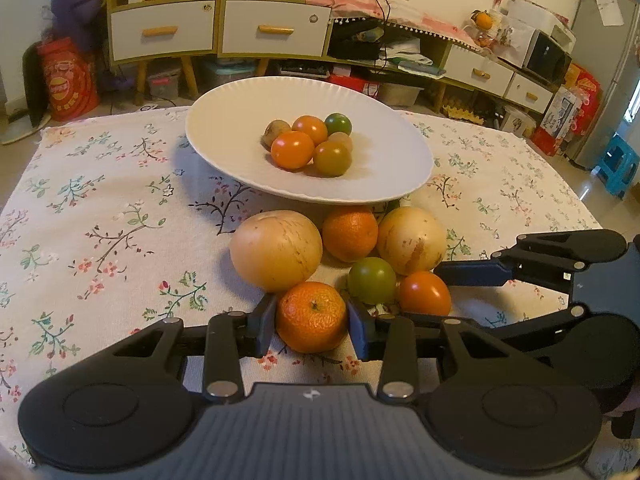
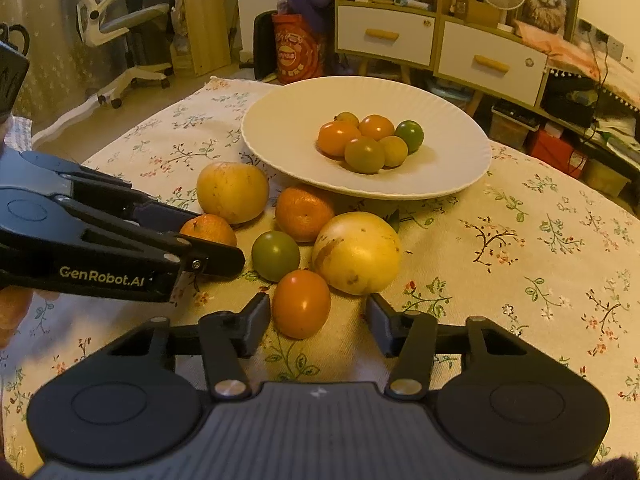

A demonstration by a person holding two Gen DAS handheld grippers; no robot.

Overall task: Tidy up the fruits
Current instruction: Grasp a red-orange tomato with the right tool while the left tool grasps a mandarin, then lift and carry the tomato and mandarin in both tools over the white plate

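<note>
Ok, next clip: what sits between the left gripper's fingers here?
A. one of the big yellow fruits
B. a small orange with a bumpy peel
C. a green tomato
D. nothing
B: in the left wrist view the left gripper has its blue pads against both sides of the small orange on the tablecloth, while the green tomato lies beyond it, free.

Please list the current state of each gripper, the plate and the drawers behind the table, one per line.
Left gripper: shut on the mandarin, which rests on the tablecloth.
Right gripper: open around the orange tomato; left pad touching or nearly so, right pad clear of it.
White plate: upright, holding six small fruits.
Cabinet drawers: closed.
</note>
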